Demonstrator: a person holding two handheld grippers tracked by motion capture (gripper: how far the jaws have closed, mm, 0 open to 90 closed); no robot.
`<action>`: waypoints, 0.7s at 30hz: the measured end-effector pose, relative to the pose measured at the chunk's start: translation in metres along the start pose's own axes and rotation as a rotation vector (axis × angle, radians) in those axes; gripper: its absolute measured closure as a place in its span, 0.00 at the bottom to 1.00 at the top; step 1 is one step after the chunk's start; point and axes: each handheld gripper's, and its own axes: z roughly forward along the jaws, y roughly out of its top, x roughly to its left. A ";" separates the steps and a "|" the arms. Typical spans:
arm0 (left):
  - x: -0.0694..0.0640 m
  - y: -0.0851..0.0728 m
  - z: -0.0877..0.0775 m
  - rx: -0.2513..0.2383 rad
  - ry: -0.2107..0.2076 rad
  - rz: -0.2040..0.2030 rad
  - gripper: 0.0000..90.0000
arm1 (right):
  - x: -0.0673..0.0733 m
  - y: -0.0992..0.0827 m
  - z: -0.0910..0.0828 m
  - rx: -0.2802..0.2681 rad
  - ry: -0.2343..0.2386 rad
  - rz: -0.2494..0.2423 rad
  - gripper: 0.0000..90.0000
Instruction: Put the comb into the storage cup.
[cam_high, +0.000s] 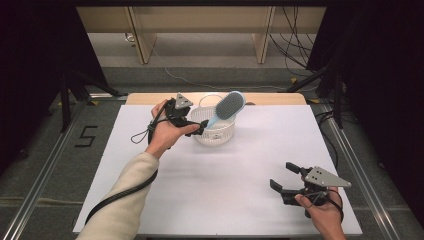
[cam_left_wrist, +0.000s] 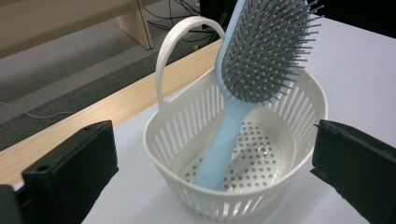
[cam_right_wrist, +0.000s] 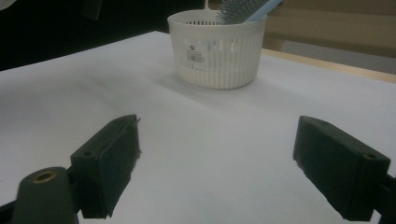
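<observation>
A light blue hairbrush (cam_high: 227, 106) with grey bristles stands handle-down in a white slotted basket (cam_high: 215, 131) at the back middle of the table. Its head leans out over the right side of the rim. My left gripper (cam_high: 199, 126) is open just left of the basket, level with its wall. In the left gripper view the brush (cam_left_wrist: 266, 51) and basket (cam_left_wrist: 154, 135) sit between and beyond the wide-apart jaws of that gripper (cam_left_wrist: 212, 163), untouched. My right gripper (cam_high: 284, 176) is open and empty near the front right. Its view (cam_right_wrist: 229, 163) looks toward the distant basket (cam_right_wrist: 215, 51) and brush (cam_right_wrist: 243, 9).
A white sheet (cam_high: 225, 185) covers the table, with a wooden strip (cam_high: 150, 98) bare along the far edge. The basket has an upright loop handle (cam_left_wrist: 170, 46). Wooden furniture legs (cam_high: 142, 45) and cables (cam_high: 295, 45) are on the floor beyond.
</observation>
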 end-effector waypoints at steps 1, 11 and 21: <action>0.000 0.000 0.000 0.000 0.000 0.000 0.00 | 0.000 0.000 0.000 0.000 0.000 0.000 0.17; 0.006 -0.015 -0.021 0.002 0.015 -0.005 0.00 | 0.000 0.000 0.000 0.000 -0.004 0.003 0.17; 0.007 -0.026 -0.035 0.011 0.009 -0.016 0.00 | 0.000 0.000 0.000 -0.002 -0.006 0.005 0.17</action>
